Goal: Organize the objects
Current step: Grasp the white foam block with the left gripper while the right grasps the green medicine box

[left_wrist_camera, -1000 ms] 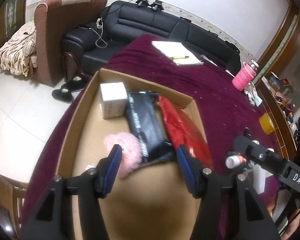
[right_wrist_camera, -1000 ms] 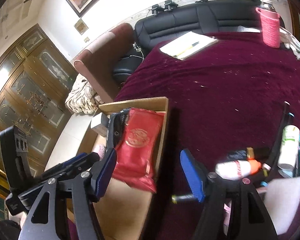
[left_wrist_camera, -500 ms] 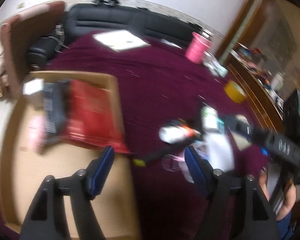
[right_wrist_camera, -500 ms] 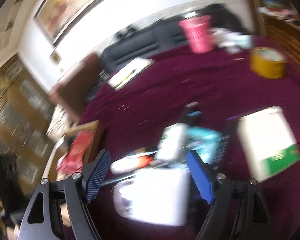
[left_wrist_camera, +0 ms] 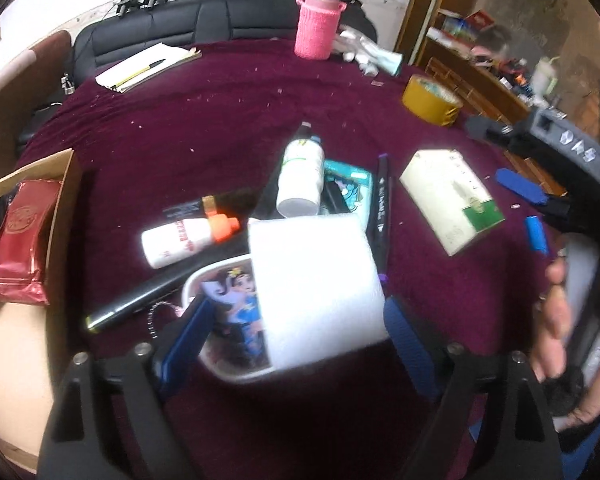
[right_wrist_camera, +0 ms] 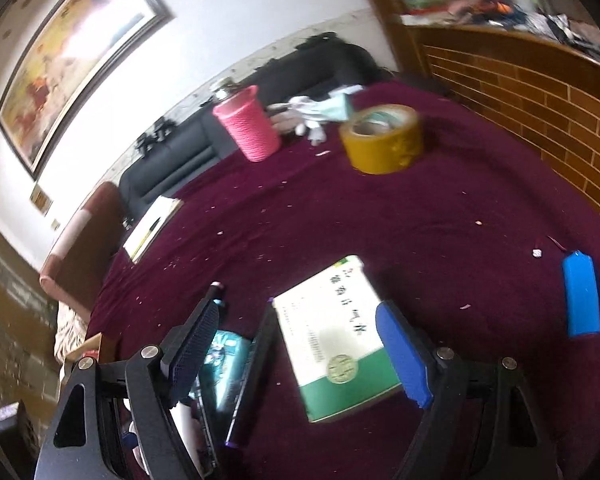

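Observation:
My left gripper is open, its fingers on either side of a white paper roll that lies over a white case with a cartoon girl. Behind it lie a white bottle with an orange cap, a white and green bottle, a teal packet, a black marker and a black pen. My right gripper is open above a white and green box, which also shows in the left wrist view. The cardboard box with a red pouch is at the left.
A yellow tape roll, a pink-sleeved bottle and a notepad with a pen sit farther back on the maroon tablecloth. A blue flat object lies at the right. A black sofa is behind the table.
Both grippers have swung right, away from the cardboard box, to the pile of loose items. The left now straddles the paper roll and the right hangs over the white and green box.

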Tool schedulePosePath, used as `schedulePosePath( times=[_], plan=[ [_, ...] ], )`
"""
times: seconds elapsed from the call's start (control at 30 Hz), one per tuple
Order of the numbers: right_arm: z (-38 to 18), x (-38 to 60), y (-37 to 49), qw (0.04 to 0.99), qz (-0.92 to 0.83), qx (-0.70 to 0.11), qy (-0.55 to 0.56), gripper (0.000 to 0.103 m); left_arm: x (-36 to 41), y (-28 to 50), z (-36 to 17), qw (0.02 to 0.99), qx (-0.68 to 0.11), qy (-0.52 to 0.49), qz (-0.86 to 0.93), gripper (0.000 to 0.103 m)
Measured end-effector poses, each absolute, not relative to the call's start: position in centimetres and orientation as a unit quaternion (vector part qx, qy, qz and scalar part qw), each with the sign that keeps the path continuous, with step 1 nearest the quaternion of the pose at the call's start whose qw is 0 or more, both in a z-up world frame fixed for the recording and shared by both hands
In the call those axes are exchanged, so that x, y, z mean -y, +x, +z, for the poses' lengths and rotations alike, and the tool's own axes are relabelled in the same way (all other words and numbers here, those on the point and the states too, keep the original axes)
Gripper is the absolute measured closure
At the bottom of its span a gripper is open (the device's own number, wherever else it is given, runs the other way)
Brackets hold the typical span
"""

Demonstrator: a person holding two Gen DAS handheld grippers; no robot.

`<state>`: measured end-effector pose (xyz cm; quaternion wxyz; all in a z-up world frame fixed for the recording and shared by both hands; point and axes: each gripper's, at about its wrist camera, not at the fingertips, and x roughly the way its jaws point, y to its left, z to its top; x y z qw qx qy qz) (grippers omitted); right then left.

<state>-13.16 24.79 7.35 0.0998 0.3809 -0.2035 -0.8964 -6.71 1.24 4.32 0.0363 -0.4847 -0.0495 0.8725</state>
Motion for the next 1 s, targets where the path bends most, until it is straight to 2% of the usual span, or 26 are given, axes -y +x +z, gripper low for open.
schedulePosePath(
  times=[0.1, 0.23, 0.3, 0.37, 0.4, 0.43, 0.47, 0.73, 0.9, 0.93, 1.0],
  plan=[
    [7.0, -25.2, -13.5, 0.094, -0.894, 0.203, 0.387, 0.016, -2.8, -7.5, 3.7, 0.007, 0.008, -0.476, 0.879, 0.009],
    [6.8, -25.7, -13.7, 0.101, -0.889, 0.199, 0.401, 0.016, -3.7, -7.7, 3.0, -0.006, -0.033, -0.456, 0.889, 0.011],
    [6.8, -25.9, -13.7, 0.109, -0.887, 0.193, 0.406, 0.014, -3.8, -7.1, 3.1, 0.009, -0.037, -0.438, 0.898, 0.020],
    [6.8, -25.7, -13.7, 0.113, -0.888, 0.175, 0.409, 0.011, -3.7, -6.6, 3.5, 0.026, -0.026, -0.425, 0.904, 0.040],
    [6.7, -25.5, -13.7, 0.112, -0.889, 0.166, 0.412, 0.009, -3.4, -6.3, 3.8, 0.042, -0.010, -0.415, 0.909, 0.046],
    [6.5, -25.2, -13.7, 0.113, -0.889, 0.153, 0.416, 0.008, -3.3, -6.3, 4.0, 0.054, 0.000, -0.410, 0.910, 0.062],
    [6.3, -24.9, -13.8, 0.114, -0.889, 0.141, 0.421, 0.008, -2.9, -6.3, 4.1, 0.074, 0.016, -0.411, 0.909, 0.071],
    [4.2, -21.9, -14.2, 0.084, -0.885, 0.027, 0.458, 0.009, -0.9, -6.5, 3.7, 0.145, 0.102, -0.397, 0.900, 0.084],
    [3.0, -21.5, -14.7, 0.065, -0.883, -0.004, 0.466, 0.009, -0.4, -6.5, 3.8, 0.157, 0.123, -0.389, 0.900, 0.089],
    [2.7, -21.8, -14.8, 0.066, -0.880, 0.004, 0.471, 0.017, -0.1, -6.4, 4.0, 0.155, 0.127, -0.385, 0.901, 0.089],
    [2.7, -22.2, -14.9, 0.073, -0.877, 0.020, 0.474, 0.022, 0.2, -6.3, 4.1, 0.154, 0.132, -0.379, 0.903, 0.090]
  ],
)
